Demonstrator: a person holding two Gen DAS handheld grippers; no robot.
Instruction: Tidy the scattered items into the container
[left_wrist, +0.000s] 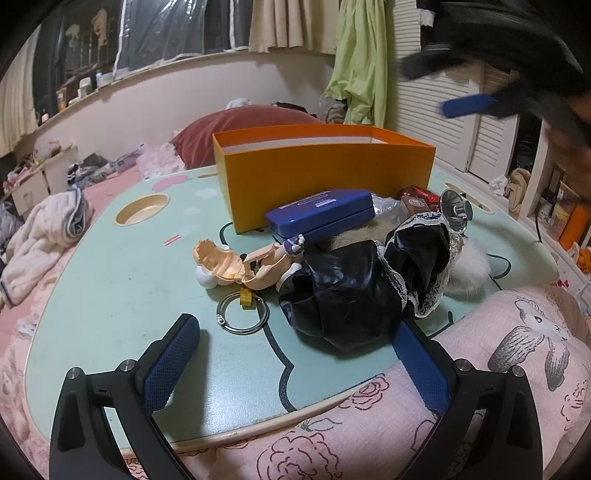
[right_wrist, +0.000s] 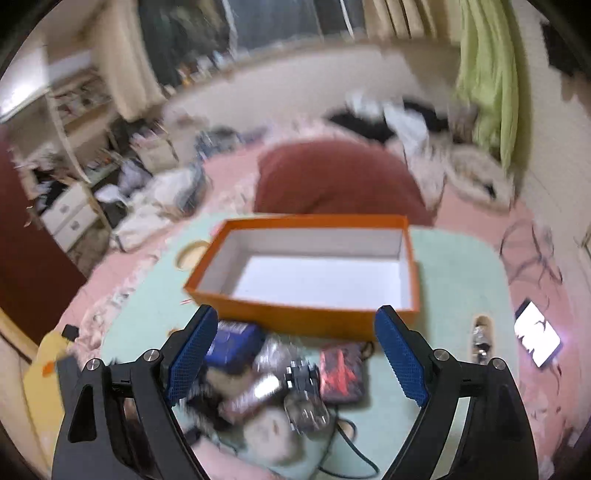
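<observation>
With both grippers held spread and empty, the scattered pile is seen directly below the right gripper (right_wrist: 295, 363), the nearer one, between its fingers, while the empty orange box (right_wrist: 306, 321) lies at twelve o'clock, long axis crosswise.

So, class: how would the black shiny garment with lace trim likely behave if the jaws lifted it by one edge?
The black garment lies crumpled in soft folds, so it would probably hang limp and trail. Its glossy surface suggests it may slip between the pads. It seems to overlap the doll figure, so it might drag that along.
</observation>
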